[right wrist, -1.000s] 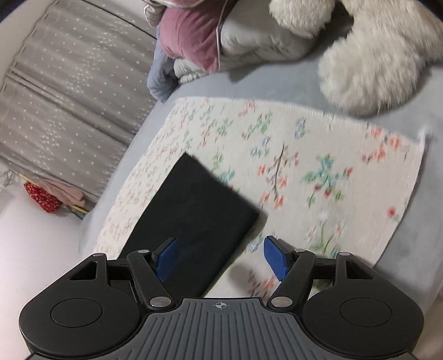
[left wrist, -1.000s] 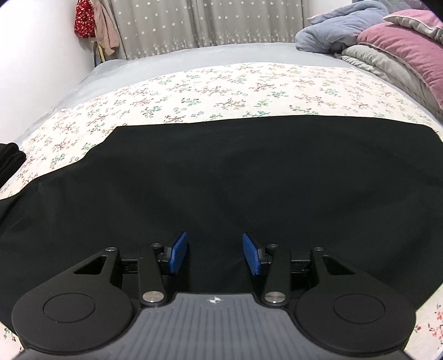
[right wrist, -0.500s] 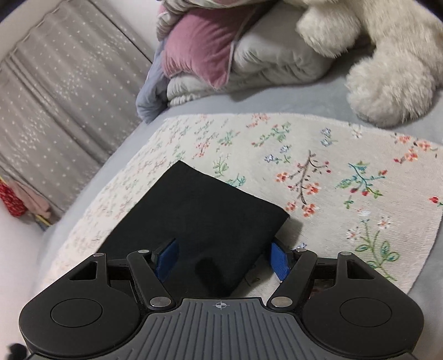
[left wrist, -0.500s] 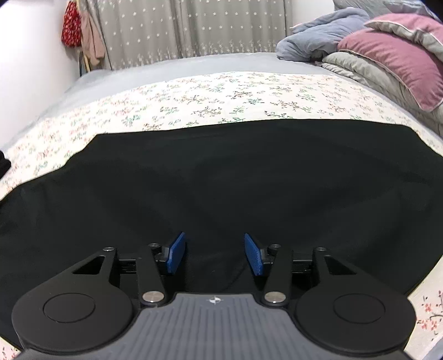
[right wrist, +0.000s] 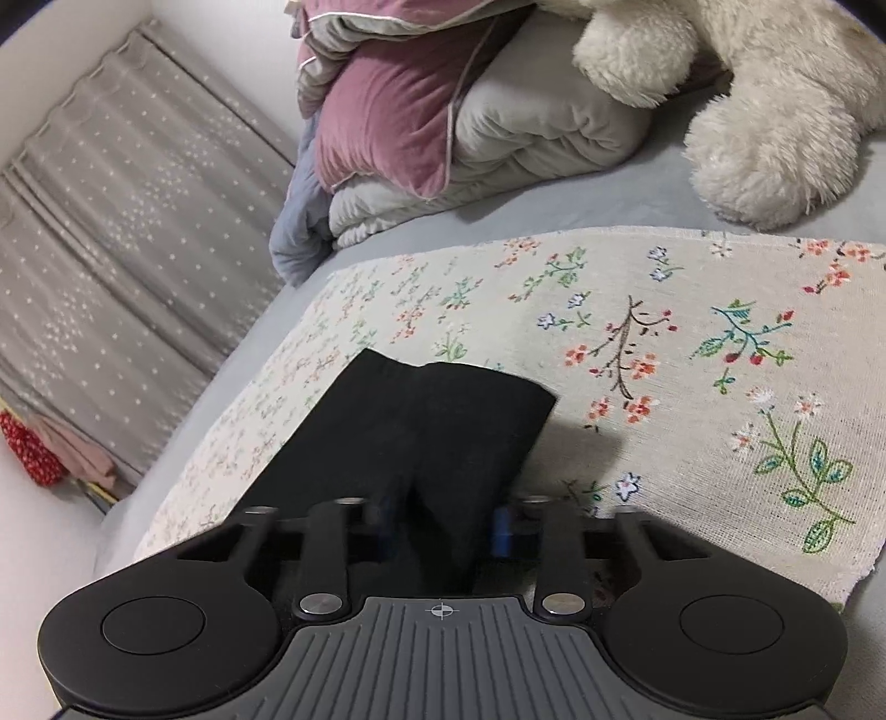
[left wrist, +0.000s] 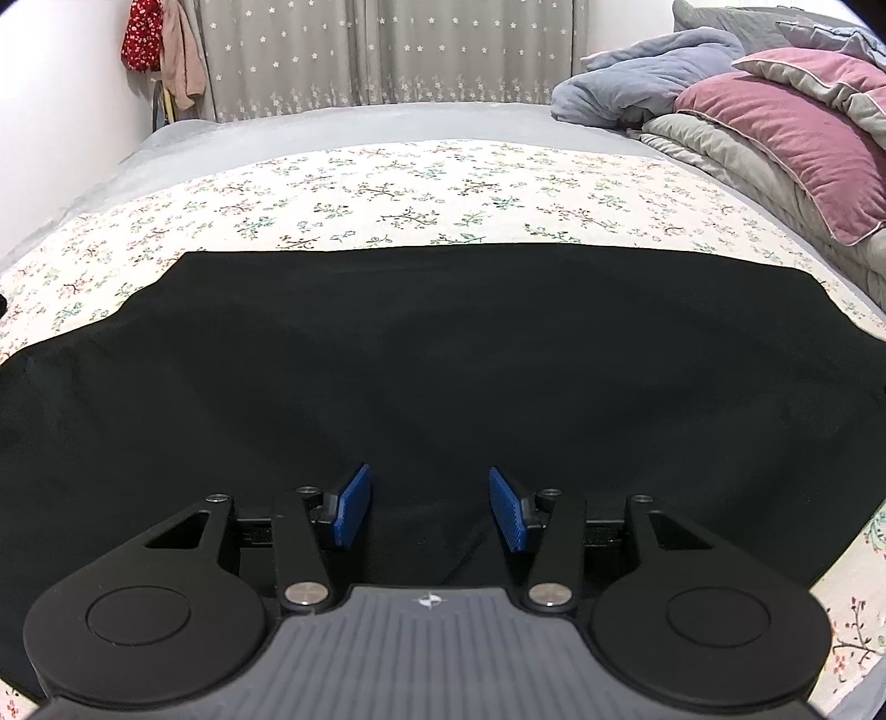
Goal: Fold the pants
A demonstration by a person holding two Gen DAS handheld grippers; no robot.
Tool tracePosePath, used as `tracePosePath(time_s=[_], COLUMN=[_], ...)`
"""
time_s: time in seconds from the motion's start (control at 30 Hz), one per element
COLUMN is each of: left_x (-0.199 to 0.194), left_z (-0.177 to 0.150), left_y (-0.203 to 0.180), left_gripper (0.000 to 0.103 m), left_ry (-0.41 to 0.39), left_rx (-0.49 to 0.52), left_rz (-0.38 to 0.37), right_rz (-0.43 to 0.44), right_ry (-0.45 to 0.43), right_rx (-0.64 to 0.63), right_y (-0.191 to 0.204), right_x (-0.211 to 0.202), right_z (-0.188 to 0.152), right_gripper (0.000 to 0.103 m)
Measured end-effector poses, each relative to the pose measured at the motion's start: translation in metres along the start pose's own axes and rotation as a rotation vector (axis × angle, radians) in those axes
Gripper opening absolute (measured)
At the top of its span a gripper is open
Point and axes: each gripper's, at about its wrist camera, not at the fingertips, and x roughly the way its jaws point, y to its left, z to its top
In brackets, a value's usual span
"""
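Under both grippers lies the floral cloth (left wrist: 421,188), and on it the black pants (left wrist: 443,354) spread flat. Between the blue pads of the left gripper (left wrist: 429,507), which stand half open, is only loose pants fabric, not pinched. Jaws of the right gripper (right wrist: 443,523) have just been closing and now clamp the pants' end.

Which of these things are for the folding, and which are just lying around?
In use:
- pants
- right gripper, fingers just closed on the pants' end
- left gripper, open over them

Lying about:
- floral cloth
- pink pillow
- plush toy
- curtain
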Motion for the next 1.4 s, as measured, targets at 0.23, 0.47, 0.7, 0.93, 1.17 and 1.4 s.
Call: tracePosePath(time_s=[0.23,0.47,0.7,0.93,1.17,1.4], left_x=[-0.001,0.003,0.009,0.008,0.012,0.012], left_z=[0.004,0.014,0.005,0.006,0.008,0.007], left_y=[0.008,0.053,0.088,0.082,0.087,0.089], left_gripper=[0.056,0.057,0.059,0.065,0.065,0.065], left_ry=[0.013,0.057,0.080,0.079,0.083,0.083], left_rx=[-0.050,-0.339,-0.540,-0.522,-0.530,-0.536], left_rz=[-0.042,-0.201,-0.298,-0.308,-0.319,-0.326], right_rz=[0.027,0.159,0.229,0.242,0.211,0.214], right_ry=[-0.120,-0.307,-0.109,-0.085,-0.121,-0.094], right_rx=[-0.209,-1.001,-1.830,-1.764,-1.737,-1.636], right_y=[0.042,0.150,0.171,0.178,0.178,0.180], right_x=[-0.019,-0.054,-0.048,-0.049,-0.049,-0.049], right_z=[-0.009,-0.100,-0.272,-0.262,-0.255,-0.239], right_gripper=[0.003,0.003,0.003,0.008,0.032,0.056])
